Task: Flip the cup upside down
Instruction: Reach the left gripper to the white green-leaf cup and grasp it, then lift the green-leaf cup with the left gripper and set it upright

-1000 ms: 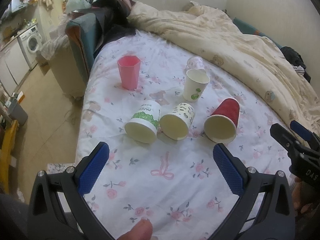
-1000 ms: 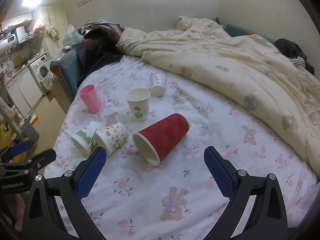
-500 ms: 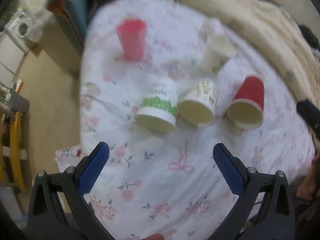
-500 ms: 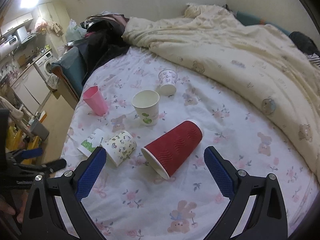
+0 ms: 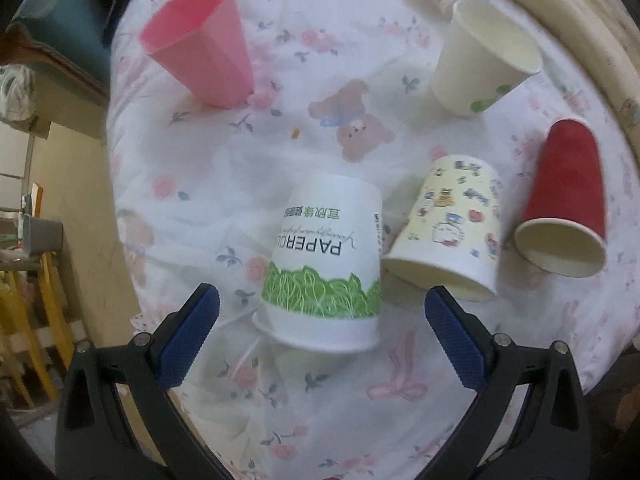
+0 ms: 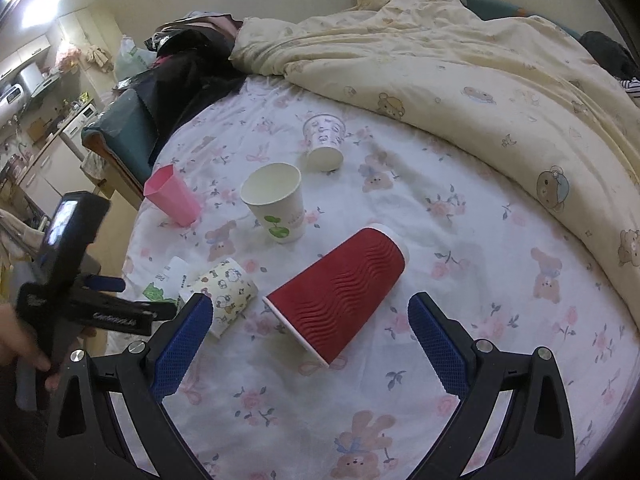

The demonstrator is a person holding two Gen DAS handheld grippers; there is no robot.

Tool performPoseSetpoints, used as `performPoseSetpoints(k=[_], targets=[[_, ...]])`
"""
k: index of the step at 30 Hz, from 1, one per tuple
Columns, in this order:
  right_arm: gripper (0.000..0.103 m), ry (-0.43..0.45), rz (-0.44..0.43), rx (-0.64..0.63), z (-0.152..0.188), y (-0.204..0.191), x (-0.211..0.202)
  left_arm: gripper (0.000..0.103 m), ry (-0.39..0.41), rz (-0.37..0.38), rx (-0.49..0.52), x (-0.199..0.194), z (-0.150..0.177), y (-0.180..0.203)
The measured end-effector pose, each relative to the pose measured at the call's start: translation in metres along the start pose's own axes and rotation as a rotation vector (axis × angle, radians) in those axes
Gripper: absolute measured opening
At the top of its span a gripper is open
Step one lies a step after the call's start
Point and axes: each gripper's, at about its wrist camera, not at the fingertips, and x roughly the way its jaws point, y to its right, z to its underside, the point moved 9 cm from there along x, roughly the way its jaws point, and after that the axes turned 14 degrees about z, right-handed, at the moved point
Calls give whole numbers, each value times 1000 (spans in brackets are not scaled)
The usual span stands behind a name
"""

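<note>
Several cups are on the flowered bed sheet. A white and green paper cup (image 5: 324, 268) lies on its side, its mouth towards me, and my open left gripper (image 5: 322, 332) hovers right over its rim. Beside it lie a cartoon-print cup (image 5: 448, 236) and a red ribbed cup (image 5: 564, 204), both on their sides. My open right gripper (image 6: 310, 334) is just in front of the red cup (image 6: 340, 292). A pink cup (image 5: 200, 48) and a white cup with a green sprout (image 5: 480, 60) stand upright. The left gripper (image 6: 100, 300) shows in the right wrist view.
A small patterned cup (image 6: 324, 140) lies on its side farther back. A cream duvet (image 6: 460, 68) covers the far and right side of the bed. The bed's left edge (image 5: 116, 208) drops to the floor, with yellow furniture (image 5: 24, 312) there.
My left gripper has moved forward and down, closing in on the white and green cup. My right gripper has moved slightly closer to the red cup. No cup has moved.
</note>
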Motion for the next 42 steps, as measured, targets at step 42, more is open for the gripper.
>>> performPoseSetpoints(k=[42], targets=[[100,18,54,102,70,46,-77,60,134,279,-295,-43,127,73]])
